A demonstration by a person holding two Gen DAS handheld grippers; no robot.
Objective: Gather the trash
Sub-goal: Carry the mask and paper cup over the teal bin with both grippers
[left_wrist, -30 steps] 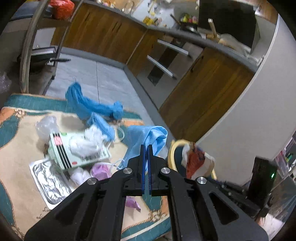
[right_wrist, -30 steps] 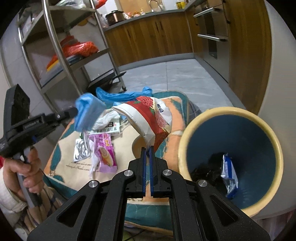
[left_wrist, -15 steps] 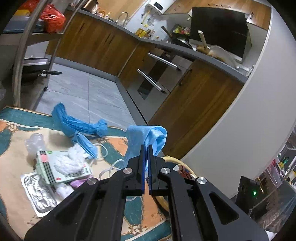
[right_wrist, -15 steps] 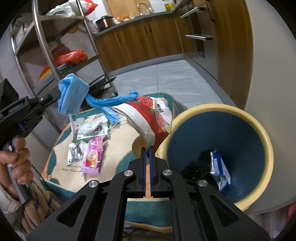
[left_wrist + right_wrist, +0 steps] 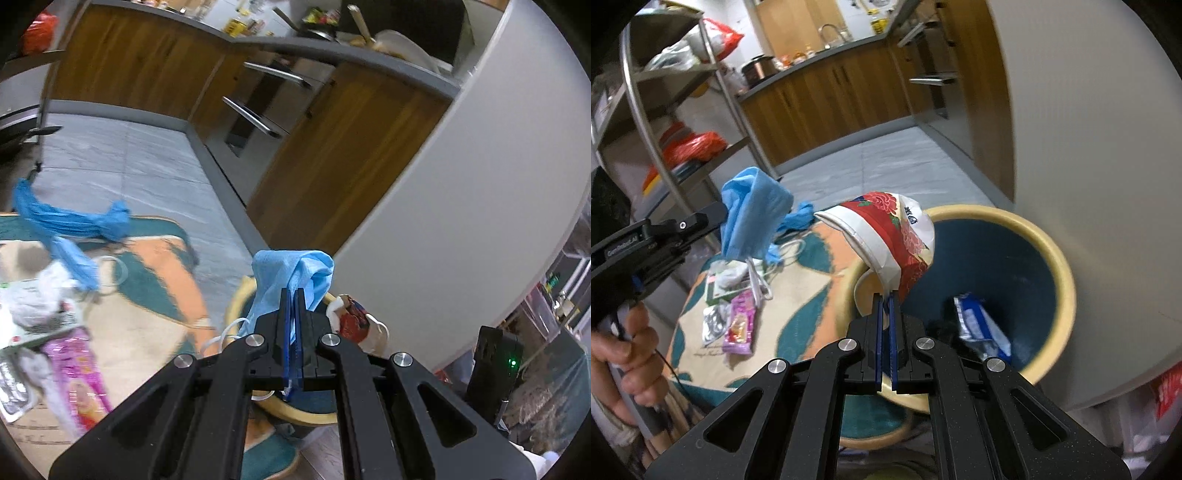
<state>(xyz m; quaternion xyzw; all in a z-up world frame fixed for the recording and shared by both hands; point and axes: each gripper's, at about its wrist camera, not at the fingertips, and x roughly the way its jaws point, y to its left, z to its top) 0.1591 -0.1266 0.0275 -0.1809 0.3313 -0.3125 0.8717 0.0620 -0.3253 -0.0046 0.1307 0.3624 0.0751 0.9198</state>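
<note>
In the left wrist view, the left gripper [image 5: 292, 295] is seen low in the centre of the frame, its jaws pressed together on a light blue face mask [image 5: 291, 275] whose white ear loop hangs off to the lower left. Just behind the mask, a part of the cream rim of the bin [image 5: 236, 306] is visible, with a crushed red and white paper cup [image 5: 351, 317] to its right. At the left edge of the frame, a pink wrapper [image 5: 79, 373] and white crumpled wrappers [image 5: 40, 295] are spread on a patterned rug [image 5: 147, 314], and a twisted blue bag [image 5: 70, 221] lies at its far edge. In the right wrist view, the right gripper [image 5: 885, 299] is shown at lower centre, closed on the lower edge of the paper cup [image 5: 894, 236], which is held tilted over the near left rim of the bin [image 5: 1060, 266]. Inside the blue interior of the bin, a blue and white packet [image 5: 979, 328] is seen at the bottom. At the left of that frame, the left gripper [image 5: 720, 214] is held by a bare hand [image 5: 631, 354] with the face mask [image 5: 753, 214] raised above the rug [image 5: 812, 295], left of the bin.
</note>
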